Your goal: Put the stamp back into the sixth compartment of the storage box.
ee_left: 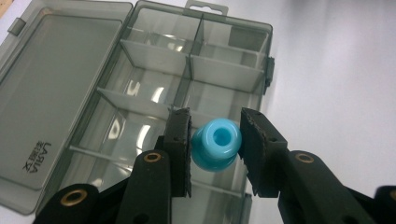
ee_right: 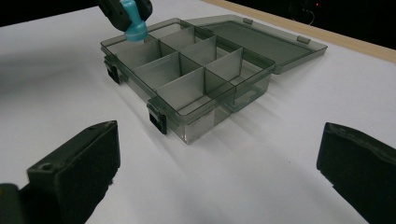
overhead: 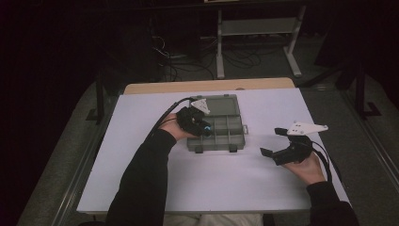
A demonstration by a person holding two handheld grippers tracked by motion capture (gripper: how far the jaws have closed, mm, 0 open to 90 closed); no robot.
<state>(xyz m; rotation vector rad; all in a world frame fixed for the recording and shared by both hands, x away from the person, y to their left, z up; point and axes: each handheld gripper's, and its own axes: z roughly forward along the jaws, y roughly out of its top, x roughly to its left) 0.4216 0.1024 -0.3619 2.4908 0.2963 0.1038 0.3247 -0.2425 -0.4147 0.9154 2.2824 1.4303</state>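
Note:
A smoky grey plastic compartment box (overhead: 237,136) lies open mid-table, its lid (overhead: 221,100) folded back flat. My left gripper (overhead: 205,128) hovers over the box's near left compartments, shut on a small light-blue spool-shaped piece (ee_left: 215,145) with a hole through it. In the left gripper view the box's dividers (ee_left: 154,53) and lid (ee_left: 46,93) lie below the jaws. In the right gripper view the blue piece (ee_right: 135,25) hangs over a corner compartment of the box (ee_right: 187,79). My right gripper (overhead: 273,141) is held right of the box, open, with nothing between its fingers (ee_right: 88,154).
The table top is a white sheet (overhead: 211,183) with a wooden strip (overhead: 211,86) along its far edge. Behind it stand a white metal frame (overhead: 256,28) and cables (overhead: 174,56) on the dark floor. The box's black latches (ee_right: 158,120) face the near side.

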